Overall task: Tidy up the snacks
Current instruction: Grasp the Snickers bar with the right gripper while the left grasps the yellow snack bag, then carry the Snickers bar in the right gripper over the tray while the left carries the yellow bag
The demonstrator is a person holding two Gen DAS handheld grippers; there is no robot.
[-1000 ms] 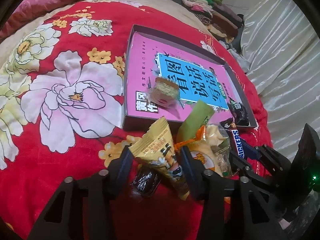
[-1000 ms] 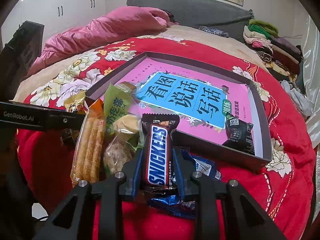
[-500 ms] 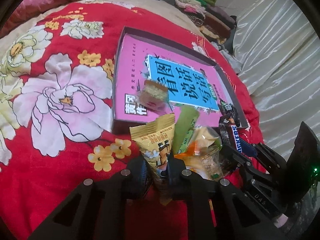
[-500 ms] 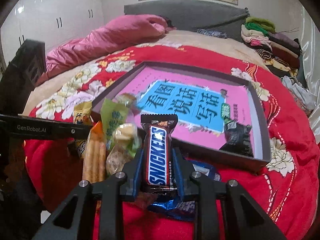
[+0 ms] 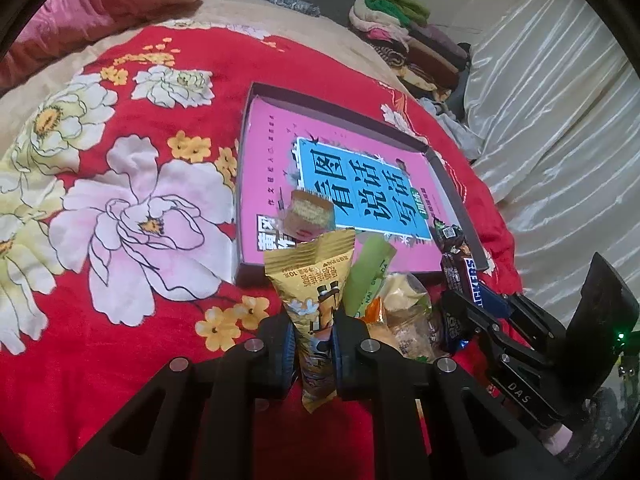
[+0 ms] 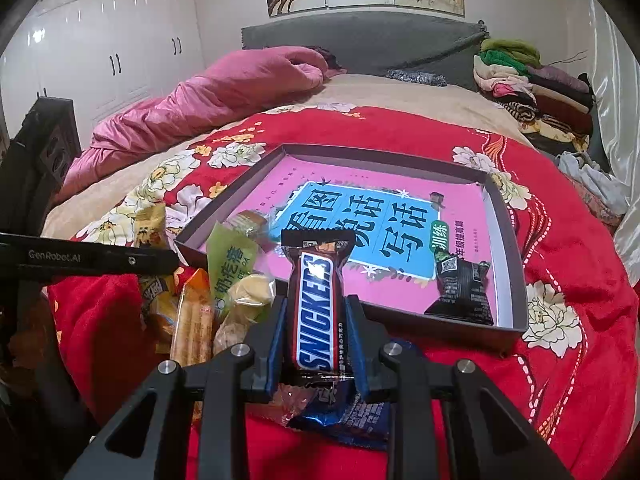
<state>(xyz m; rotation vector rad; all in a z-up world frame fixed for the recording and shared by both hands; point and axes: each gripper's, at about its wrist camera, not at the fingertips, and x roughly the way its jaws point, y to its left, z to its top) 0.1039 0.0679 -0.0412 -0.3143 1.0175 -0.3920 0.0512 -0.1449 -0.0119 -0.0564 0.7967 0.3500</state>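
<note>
Left gripper [image 5: 314, 340] pinches the yellow snack packet [image 5: 316, 288], right gripper [image 6: 318, 340] clamps the Snickers bar [image 6: 318, 300]; carry both forward, clearing the tray [image 6: 516, 280] wall ahead.

A shallow tray [image 6: 516, 280] is lying on a bedspread [image 5: 120, 360], with a book [image 6: 360, 220] inside it. 2 wrapped snacks are sitting on the book, 1 at each near corner [image 6: 460, 292] [image 5: 308, 212]. A snack pile [image 6: 224, 296] is lying just before the tray's near wall. Folded clothes [image 6: 528, 80] are stacked behind, possibly on the bed's far edge.
</note>
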